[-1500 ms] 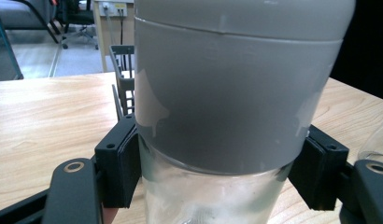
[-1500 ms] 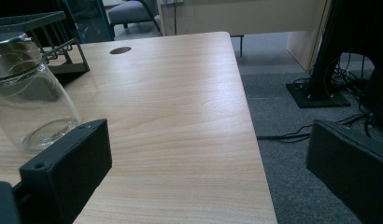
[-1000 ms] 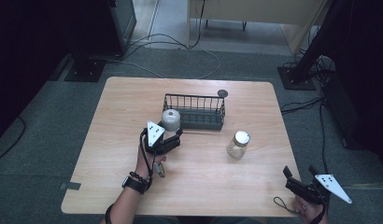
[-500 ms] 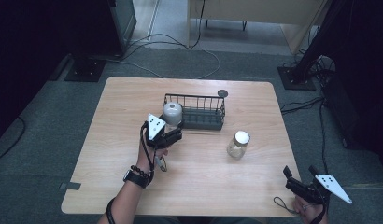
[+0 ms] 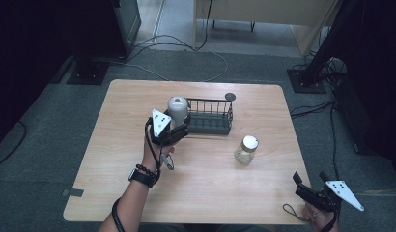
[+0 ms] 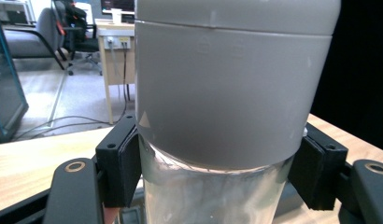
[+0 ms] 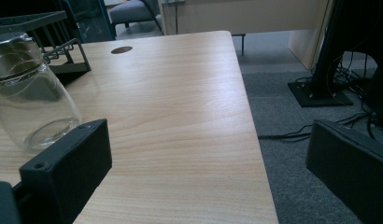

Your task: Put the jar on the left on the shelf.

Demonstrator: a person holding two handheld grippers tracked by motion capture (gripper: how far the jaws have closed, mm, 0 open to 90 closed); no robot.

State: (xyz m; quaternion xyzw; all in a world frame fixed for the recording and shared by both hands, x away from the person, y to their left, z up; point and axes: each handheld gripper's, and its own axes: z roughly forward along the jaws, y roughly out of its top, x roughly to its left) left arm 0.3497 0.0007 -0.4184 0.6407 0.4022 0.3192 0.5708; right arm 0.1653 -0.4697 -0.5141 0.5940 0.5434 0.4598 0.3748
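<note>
Left gripper [image 5: 179,131] clamped on grey-lidded jar [image 5: 177,109], pads just below lid; jar upright, held off tabletop [image 5: 114,121], just left of wire basket [image 5: 210,118] at its left end. Right gripper [image 5: 309,182] w/ jaws apart, nothing between, at tabletop edge well right of basket. Second jar [image 5: 246,150], glass, metal lid, stands on tabletop near basket, front-right of it.

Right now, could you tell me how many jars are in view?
2. A grey-lidded jar is clamped in the left gripper by the wire basket's left end; a clear glass jar stands on the table, right of centre.
</note>
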